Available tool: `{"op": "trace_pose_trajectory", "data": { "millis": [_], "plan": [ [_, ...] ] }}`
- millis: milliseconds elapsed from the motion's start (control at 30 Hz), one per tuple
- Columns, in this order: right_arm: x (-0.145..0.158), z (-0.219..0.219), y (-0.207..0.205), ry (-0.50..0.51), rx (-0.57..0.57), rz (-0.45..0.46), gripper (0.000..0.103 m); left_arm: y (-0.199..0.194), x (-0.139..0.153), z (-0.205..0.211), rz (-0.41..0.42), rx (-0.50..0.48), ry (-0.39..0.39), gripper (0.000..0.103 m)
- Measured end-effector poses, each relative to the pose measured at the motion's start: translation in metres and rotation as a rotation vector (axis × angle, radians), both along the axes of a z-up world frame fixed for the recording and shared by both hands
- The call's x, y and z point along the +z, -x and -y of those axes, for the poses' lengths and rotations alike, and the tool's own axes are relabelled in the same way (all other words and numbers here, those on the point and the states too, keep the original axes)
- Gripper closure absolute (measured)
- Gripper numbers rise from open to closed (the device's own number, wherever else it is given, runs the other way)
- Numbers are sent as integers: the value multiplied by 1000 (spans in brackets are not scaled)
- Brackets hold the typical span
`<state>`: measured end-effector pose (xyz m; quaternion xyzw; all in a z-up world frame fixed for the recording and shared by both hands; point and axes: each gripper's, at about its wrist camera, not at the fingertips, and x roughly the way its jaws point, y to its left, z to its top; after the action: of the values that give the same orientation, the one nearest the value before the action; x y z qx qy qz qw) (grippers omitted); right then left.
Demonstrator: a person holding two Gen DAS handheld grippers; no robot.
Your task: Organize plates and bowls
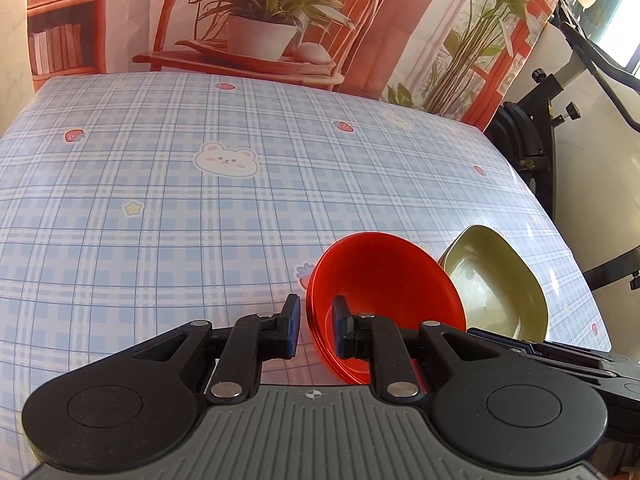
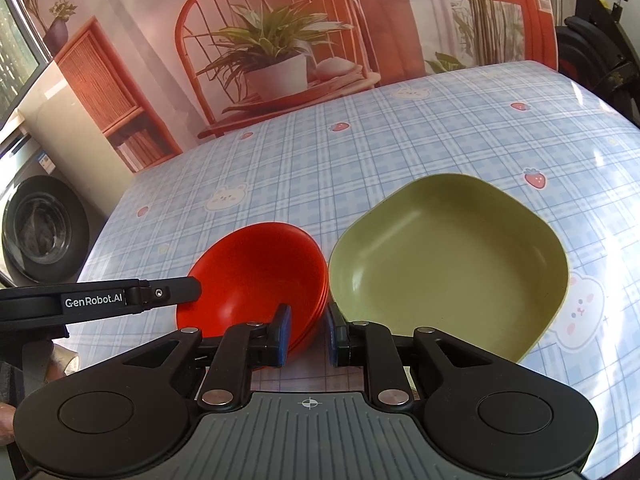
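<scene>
A stack of red bowls (image 1: 384,280) stands tilted on the table, next to a green square plate (image 1: 496,284). My left gripper (image 1: 316,320) straddles the stack's near rim with its jaws apart, one finger inside the bowl and one outside. In the right wrist view the red bowls (image 2: 256,272) sit left of the green plate (image 2: 448,256). My right gripper (image 2: 306,334) is open and empty, its fingers over the gap between the bowls and the plate. The left gripper (image 2: 192,290) reaches the bowl rim from the left.
The table wears a blue plaid cloth (image 1: 200,220) with bears and strawberries. A printed backdrop (image 1: 280,20) of a chair and plants hangs behind it. Black exercise equipment (image 1: 532,140) stands off the right edge. A washing machine (image 2: 36,224) is at far left.
</scene>
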<state>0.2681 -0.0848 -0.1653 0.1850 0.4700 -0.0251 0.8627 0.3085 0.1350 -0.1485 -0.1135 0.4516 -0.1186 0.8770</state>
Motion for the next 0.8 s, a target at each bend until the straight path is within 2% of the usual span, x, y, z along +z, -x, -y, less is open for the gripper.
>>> {"op": "trace_pose_trajectory", "data": {
  "millis": [500, 800],
  "plan": [
    [-12, 3, -3, -55, -30, -31, 84, -10, -17, 6, -27, -14, 29, 84],
    [-13, 4, -4, -54, -37, -19, 86, -8, -15, 5, -19, -7, 24, 86]
  ]
}}
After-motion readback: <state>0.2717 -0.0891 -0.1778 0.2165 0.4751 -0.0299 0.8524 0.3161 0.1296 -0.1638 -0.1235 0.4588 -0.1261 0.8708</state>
